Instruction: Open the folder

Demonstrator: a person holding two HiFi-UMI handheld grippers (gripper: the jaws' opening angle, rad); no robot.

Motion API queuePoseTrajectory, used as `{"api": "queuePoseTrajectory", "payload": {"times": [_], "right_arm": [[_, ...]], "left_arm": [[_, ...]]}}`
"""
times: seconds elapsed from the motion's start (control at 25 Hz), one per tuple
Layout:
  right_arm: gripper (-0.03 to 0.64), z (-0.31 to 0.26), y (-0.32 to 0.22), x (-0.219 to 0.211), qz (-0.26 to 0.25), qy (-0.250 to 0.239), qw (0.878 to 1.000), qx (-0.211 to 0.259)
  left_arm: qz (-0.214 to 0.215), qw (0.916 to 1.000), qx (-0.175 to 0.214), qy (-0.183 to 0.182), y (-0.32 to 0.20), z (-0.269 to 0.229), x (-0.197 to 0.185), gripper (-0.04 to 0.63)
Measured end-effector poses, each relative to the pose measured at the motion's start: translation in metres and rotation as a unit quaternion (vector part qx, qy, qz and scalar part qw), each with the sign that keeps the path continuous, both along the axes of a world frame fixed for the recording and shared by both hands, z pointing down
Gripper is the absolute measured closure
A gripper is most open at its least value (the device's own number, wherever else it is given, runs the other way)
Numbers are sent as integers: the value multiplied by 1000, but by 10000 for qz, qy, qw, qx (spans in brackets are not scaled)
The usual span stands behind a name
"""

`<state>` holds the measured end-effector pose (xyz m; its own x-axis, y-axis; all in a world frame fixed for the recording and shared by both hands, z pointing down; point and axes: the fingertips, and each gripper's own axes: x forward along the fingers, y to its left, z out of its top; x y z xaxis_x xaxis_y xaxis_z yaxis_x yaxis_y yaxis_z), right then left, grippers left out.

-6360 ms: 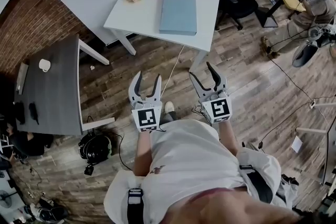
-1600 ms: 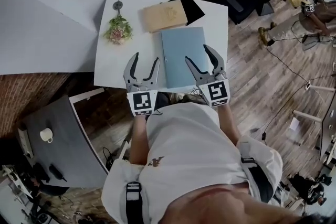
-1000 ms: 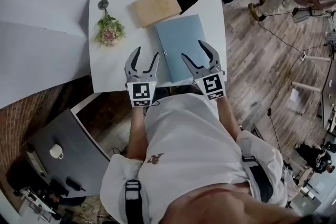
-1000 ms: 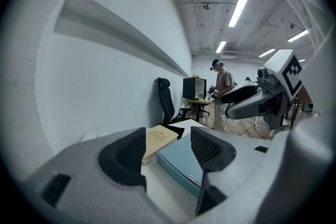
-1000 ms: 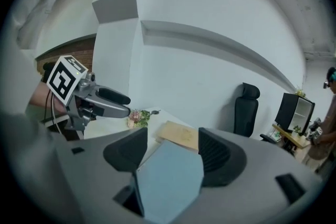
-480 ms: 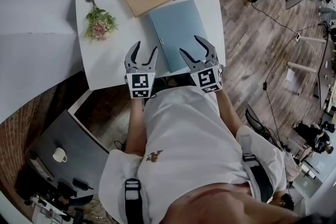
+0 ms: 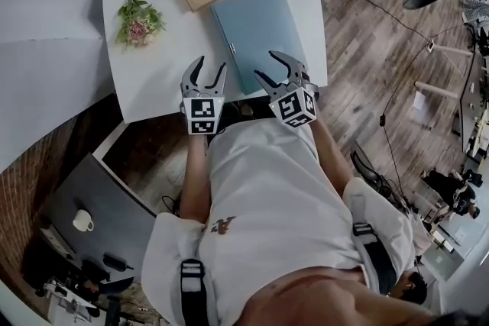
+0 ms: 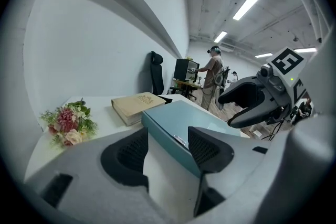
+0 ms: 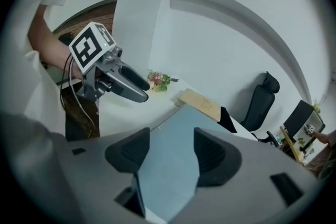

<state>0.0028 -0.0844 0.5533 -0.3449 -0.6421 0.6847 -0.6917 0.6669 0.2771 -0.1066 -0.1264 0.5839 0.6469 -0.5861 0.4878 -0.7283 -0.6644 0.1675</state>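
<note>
Found white table (image 7: 145,80) bearing blue folder (image 7: 260,27), shut and flat, on right half near operator's edge; judged laid there for reach of both tongs. Noted left gripper (image 7: 208,66) just beside folder's left edge and right gripper (image 7: 266,65) over its near edge. Both released, jaws just narrowed, gripping nothing; apparently poised to catch the cover.

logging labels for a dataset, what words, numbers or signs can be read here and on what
No words or numbers are legible.
Flat light blue folder: small white label on its edge, too small to read.
Tan hardcover book: faint cover print, blurred.
Left gripper and right gripper cubes: black-and-white square marker patterns, no letters.
White shirt: small dark emblem, unreadable.
</note>
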Motion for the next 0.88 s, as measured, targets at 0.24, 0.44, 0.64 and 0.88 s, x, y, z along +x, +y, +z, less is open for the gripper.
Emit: {"api": "queuePoseTrajectory", "payload": {"times": [0.24, 0.44, 0.64, 0.88], "right_arm": [[366, 23, 15, -9, -543, 42, 9979, -344], [371, 38, 28, -14, -975, -45, 9934, -606], [373, 51, 41, -15, -1317, -22, 9887, -717], [371, 63, 51, -19, -1760, 210, 9818, -679]], "left_arm": [[-53, 9996, -277, -84, 12, 18, 4, 362], [-227, 9988, -421, -123, 19, 26, 7, 370], [-369, 9975, -584, -169, 30, 35, 8, 371], [-529, 9960, -687, -223, 40, 46, 6, 371]]}}
